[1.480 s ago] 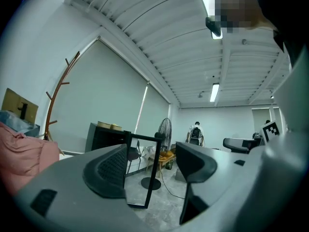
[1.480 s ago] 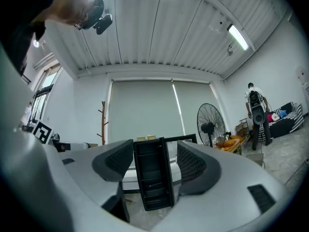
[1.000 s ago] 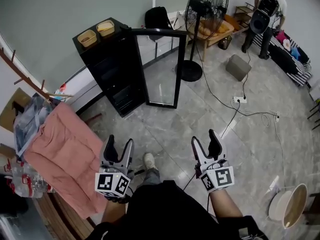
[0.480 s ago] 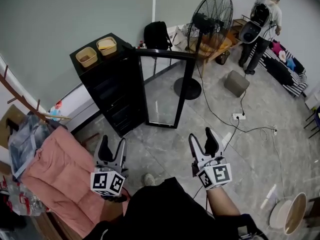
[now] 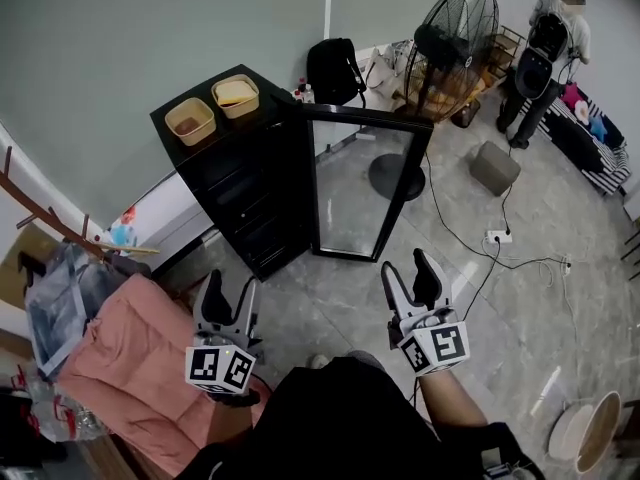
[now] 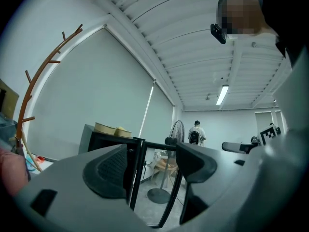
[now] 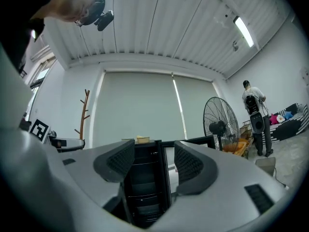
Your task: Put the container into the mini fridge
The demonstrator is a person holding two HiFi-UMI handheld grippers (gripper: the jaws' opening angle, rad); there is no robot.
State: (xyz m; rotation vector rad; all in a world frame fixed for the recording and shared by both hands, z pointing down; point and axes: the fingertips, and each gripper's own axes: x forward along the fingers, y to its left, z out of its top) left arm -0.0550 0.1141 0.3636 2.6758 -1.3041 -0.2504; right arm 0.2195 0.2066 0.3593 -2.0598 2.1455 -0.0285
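While facing the tall black mini fridge across the room, note open ground ahead: bare grey marbled tile floor between both grippers and the cabinet. Black-framed glass door swung fully out to the right of the cabinet, free edge nearest the right gripper and apart from it.

Left gripper held level, jaws spread wide, nothing between them. Right gripper also wide and empty, jaws just easing slightly closer. Both well short of the fridge.

Tan square container on the fridge top, not inside. Second tan container just beside it. Cannot tell whether touching. Contents brownish and yellowish, too small to name.

Left margin crowded: pink padded cushion, clear plastic bags, brown branching wooden coat stand. To the right: black pedestal fan behind the door, white power strip with black cables on the tiles, grey box. Far off in the corner, a person with back turned.

Round pale basin cut off at bottom right. Fridge interior dark from the head view. Stacked shelves visible only from the right gripper view. Plain grey-green wall behind.
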